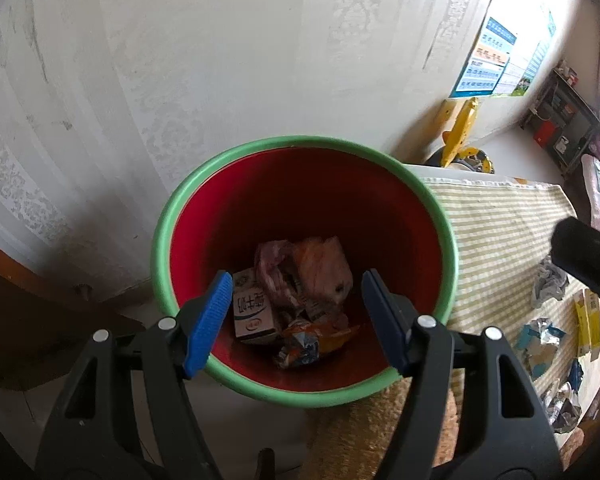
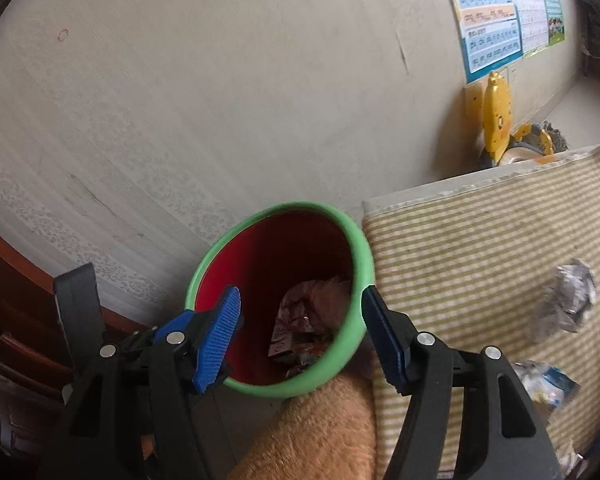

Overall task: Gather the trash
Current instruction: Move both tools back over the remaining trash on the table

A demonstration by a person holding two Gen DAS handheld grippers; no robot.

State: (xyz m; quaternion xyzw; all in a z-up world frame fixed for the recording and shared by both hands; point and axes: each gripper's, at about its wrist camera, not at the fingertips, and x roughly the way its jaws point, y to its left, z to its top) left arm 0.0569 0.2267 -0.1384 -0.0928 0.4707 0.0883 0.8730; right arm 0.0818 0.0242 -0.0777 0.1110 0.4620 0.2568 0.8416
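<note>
A red bin with a green rim (image 1: 188, 196) stands by the wall next to a table; it also shows in the right wrist view (image 2: 360, 264). Inside lie a milk carton (image 1: 254, 312), a pink wrapper (image 1: 276, 272), an orange packet (image 1: 324, 268) and a crumpled snack bag (image 1: 304, 344). My left gripper (image 1: 294, 320) is open and empty, right above the bin's mouth. My right gripper (image 2: 300, 336) is open and empty, over the bin's near rim. More trash lies on the table: a crumpled grey paper (image 2: 566, 304) and blue-white wrappers (image 2: 548, 384).
The table has a green-striped cloth (image 1: 500, 216) with a yellow box (image 1: 590, 320) and several foil wrappers (image 1: 540, 340). An orange fuzzy cloth (image 2: 320, 432) lies below the bin. A yellow toy (image 2: 498, 120) stands by the wall. Dark wood furniture (image 1: 28, 320) is at left.
</note>
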